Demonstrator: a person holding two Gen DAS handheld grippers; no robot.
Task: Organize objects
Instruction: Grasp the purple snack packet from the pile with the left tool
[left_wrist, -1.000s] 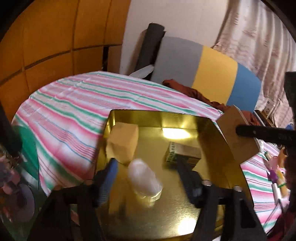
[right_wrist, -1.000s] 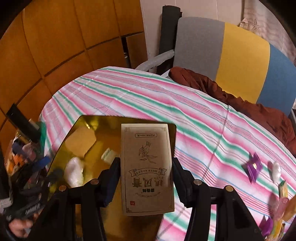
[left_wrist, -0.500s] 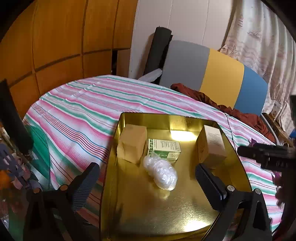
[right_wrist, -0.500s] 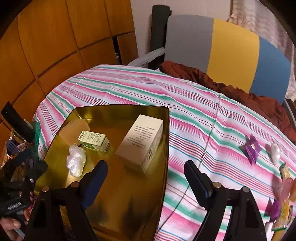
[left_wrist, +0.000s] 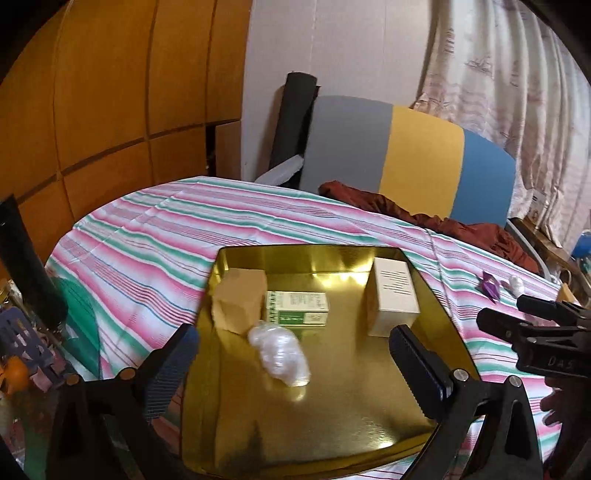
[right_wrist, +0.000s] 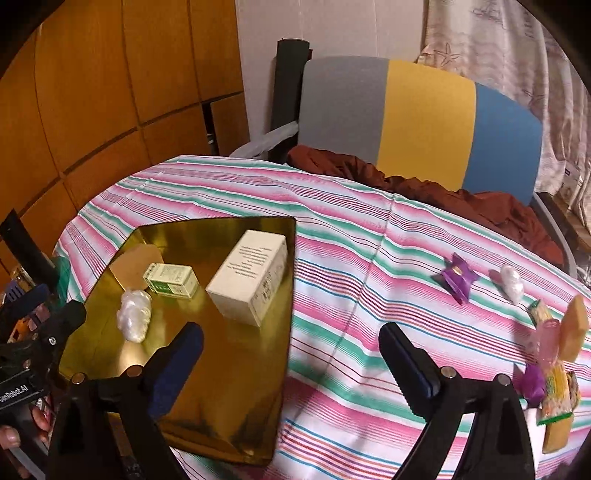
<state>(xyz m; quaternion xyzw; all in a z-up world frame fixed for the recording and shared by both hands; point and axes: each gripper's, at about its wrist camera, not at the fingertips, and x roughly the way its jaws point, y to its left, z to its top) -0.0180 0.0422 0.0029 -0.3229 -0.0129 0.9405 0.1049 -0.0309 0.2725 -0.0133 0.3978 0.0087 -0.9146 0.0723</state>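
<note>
Right wrist view: your right gripper (right_wrist: 290, 363), wide open and empty, faces the gold tray (right_wrist: 236, 413) holding four items at left; loose sweets (right_wrist: 458, 278) at right remain to collect.

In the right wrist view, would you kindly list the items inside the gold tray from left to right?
Tan box → white plastic-wrapped bundle → green and white box → cream box, all in the gold tray.

The gold tray (right_wrist: 258, 424) has bare floor in its lower half — its upper half is crowded by a white box (right_wrist: 249, 277), green carton (right_wrist: 170, 280), tan box (right_wrist: 129, 267) and plastic wad (right_wrist: 133, 314). Striped cloth (right_wrist: 351, 314) at centre frame lies open — wrappers (right_wrist: 458, 277) clutter the right edge.
</note>
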